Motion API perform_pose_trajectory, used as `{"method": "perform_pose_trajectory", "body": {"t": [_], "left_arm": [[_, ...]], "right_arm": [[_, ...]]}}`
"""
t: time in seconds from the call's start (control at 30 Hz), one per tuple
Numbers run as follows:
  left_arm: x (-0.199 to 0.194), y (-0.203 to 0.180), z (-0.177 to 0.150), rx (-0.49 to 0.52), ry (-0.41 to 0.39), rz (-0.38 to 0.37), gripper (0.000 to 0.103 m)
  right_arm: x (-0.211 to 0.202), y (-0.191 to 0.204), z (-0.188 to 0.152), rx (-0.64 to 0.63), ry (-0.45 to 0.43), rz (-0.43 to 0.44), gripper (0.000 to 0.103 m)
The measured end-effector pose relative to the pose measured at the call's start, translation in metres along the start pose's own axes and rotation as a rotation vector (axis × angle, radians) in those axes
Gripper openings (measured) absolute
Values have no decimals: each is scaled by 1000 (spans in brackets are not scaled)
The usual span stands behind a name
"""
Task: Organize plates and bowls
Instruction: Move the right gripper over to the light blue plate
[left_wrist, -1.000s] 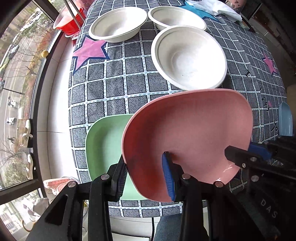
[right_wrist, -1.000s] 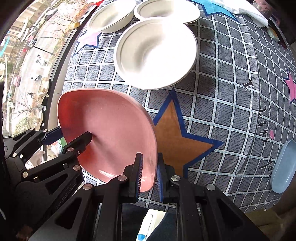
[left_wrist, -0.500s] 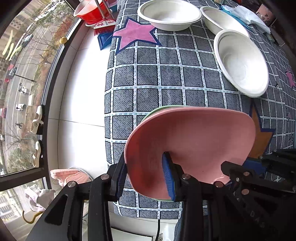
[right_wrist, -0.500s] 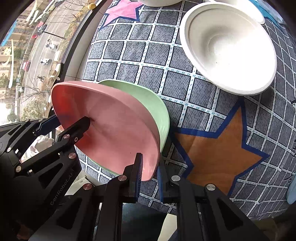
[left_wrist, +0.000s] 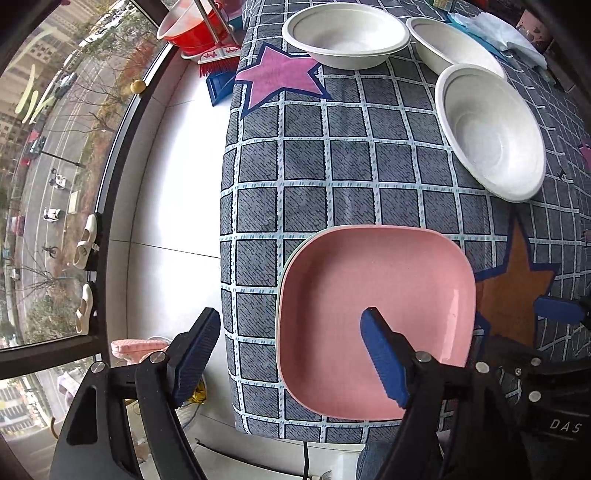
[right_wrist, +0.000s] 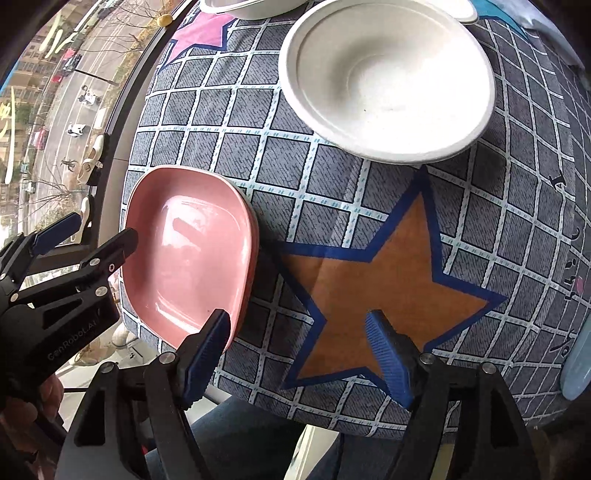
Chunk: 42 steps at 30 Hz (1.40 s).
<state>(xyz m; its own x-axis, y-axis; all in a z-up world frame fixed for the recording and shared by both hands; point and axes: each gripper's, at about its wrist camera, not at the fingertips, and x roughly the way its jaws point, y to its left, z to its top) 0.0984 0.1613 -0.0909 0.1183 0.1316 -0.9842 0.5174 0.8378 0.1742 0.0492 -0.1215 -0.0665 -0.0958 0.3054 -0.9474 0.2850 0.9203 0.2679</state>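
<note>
Both claws, left claw (left_wrist: 291, 354) and right claw (right_wrist: 297, 354), are opening, empty; the stiff, smooth pink plate (left_wrist: 373, 314) looks light, best gripped at its rim.

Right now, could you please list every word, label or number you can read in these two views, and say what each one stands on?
"GenRoboLAI", last letters unsure: on the black body of the left gripper, seen from the right wrist.
"DAS": on the black body of the right gripper, seen from the left wrist; it runs out of frame.
Black characters on the tablecloth, right side: not readable.
White writing on the red brush base: too small to read.
</note>
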Motion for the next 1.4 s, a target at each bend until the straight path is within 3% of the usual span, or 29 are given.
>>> {"method": "perform_pose_trajectory", "body": {"t": [0.2,0.47,0.5,0.57,0.9,1.1,1.3,1.4], "left_arm": [[-17,-62,9,140,-12,-69,81],[-33,-180,24,385,-21,-151,82],[-35,-194,25,410,-20,-161,82],[-38,-223,28,458,-16,-179,82],[-50,-368,43,618,13,-263,82],[-46,-442,50,646,42,-299,82],[-36,-495,53,672,69,-293,82],[-29,-501,61,659,88,-296,82]], "right_arm": [[-7,-73,-23,145,-6,-1,77],[-38,-204,-47,416,-53,-17,77],[-43,-223,-51,450,-60,-20,78],[-50,-257,-55,519,-79,-28,94],[-83,-431,-93,826,-125,-115,94],[-91,-486,-100,850,-146,-260,94],[-88,-526,-102,842,-119,-223,94],[-85,-545,-101,829,-113,-198,94]]}}
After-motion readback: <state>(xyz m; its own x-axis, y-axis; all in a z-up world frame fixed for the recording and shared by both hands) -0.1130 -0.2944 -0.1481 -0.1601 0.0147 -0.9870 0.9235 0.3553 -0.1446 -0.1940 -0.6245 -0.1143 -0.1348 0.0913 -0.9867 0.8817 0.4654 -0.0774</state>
